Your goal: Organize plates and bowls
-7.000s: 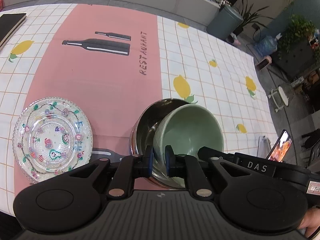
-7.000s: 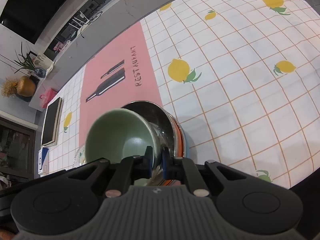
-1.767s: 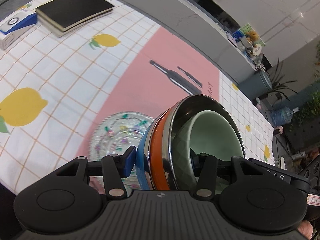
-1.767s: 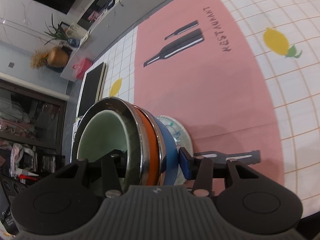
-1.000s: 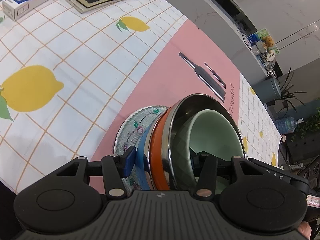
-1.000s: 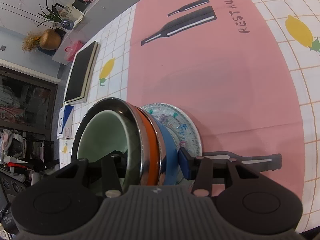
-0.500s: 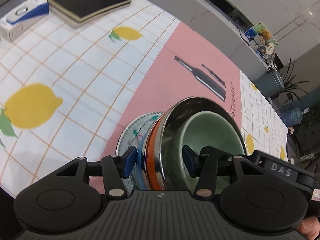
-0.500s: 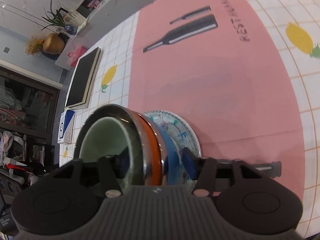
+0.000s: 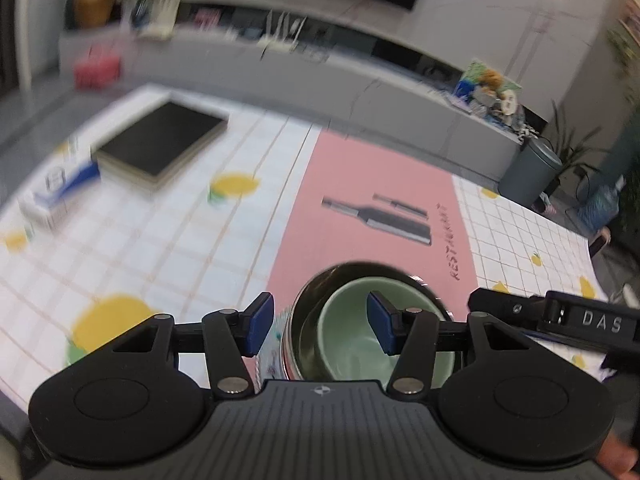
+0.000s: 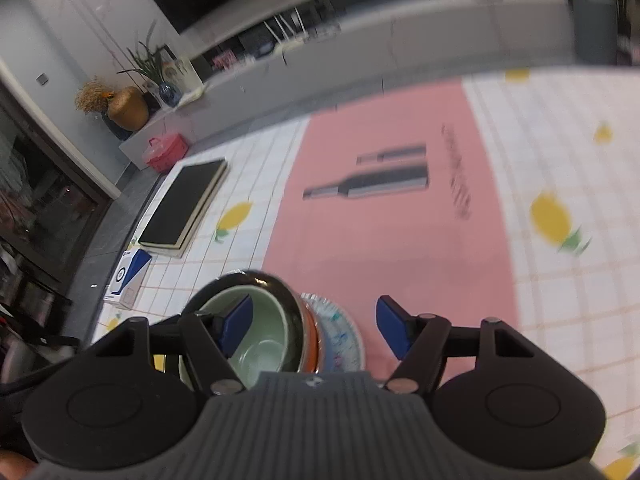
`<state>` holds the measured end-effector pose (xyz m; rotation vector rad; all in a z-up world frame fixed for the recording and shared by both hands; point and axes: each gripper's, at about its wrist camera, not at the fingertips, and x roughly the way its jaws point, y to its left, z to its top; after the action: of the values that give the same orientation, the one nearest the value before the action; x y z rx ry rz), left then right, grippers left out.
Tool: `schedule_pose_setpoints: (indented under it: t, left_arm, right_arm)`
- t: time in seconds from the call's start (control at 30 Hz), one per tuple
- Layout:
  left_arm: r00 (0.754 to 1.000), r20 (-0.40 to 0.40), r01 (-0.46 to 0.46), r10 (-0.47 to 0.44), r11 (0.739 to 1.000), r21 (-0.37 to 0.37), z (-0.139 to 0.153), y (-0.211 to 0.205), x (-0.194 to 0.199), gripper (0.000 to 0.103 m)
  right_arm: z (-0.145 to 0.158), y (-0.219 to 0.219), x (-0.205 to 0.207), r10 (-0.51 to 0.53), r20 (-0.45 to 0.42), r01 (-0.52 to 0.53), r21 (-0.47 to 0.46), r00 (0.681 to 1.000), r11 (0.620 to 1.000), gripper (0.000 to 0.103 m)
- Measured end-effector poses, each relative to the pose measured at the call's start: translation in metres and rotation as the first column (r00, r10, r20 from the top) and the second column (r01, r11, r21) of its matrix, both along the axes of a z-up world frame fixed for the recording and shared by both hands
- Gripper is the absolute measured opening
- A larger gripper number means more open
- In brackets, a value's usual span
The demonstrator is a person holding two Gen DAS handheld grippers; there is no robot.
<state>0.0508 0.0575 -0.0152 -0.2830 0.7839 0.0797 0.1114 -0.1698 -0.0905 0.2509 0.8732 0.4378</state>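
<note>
Lemon-printed checked cloth (image 9: 160, 240) covers the table, with a pink runner (image 9: 360, 240) up the middle of the frame showing dark bottle shapes and the word "RESTAURANT" running sideways. At lower right of the left wrist view, a black bar reads "DAS". A black book (image 9: 160, 140) and a blue-and-white box (image 9: 56, 196) sit at upper left; the box's print is too blurred to read.

Low in the centre of both views stands the stack: a green bowl (image 9: 360, 336) nested in a steel bowl (image 9: 316, 292) with an orange band, on a patterned glass plate (image 10: 340, 328).

The left gripper (image 9: 320, 326) is parted, pads clear of the stack below. The right gripper (image 10: 316, 324) is opening; its jaws straddle the stack's rim in the picture without pressing it.
</note>
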Motion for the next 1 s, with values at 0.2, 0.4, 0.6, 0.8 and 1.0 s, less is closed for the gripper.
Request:
schedule_pose_setpoints:
  t: [0.2,0.4,0.6,0.8,1.0]
  left_arm:
    - [0.995,0.091,0.034,-0.045,0.992,0.121,0.026,-0.021,-0.027,0.062]
    - [0.984,0.145,0.063,-0.100,0.968,0.242,0.031,-0.036,-0.056,0.062]
    - [0.985,0.129,0.080,-0.114,0.966,0.248,0.017,-0.046,-0.078,0.061]
    - [0.982,0.106,0.120,-0.156,0.951,0.285,0.007,-0.060,-0.094,0.061]
    - [0.994,0.062,0.076,-0.094,0.966,0.247,-0.005,-0.060,-0.093,0.061]
  right_arm:
    - [0.026,-0.010,-0.031,0.004,0.118,0.004,-0.068,0.993,0.998,0.071]
    - [0.031,-0.017,-0.061,0.007,0.158,0.010,-0.105,0.987,0.994,0.073]
    - [0.024,-0.017,-0.099,0.029,0.221,0.014,-0.190,0.975,0.982,0.075]
    - [0.007,-0.023,-0.123,0.025,0.231,0.039,-0.270,0.973,0.962,0.078]
    - [-0.006,-0.025,-0.125,0.008,0.186,0.047,-0.291,0.983,0.956,0.078]
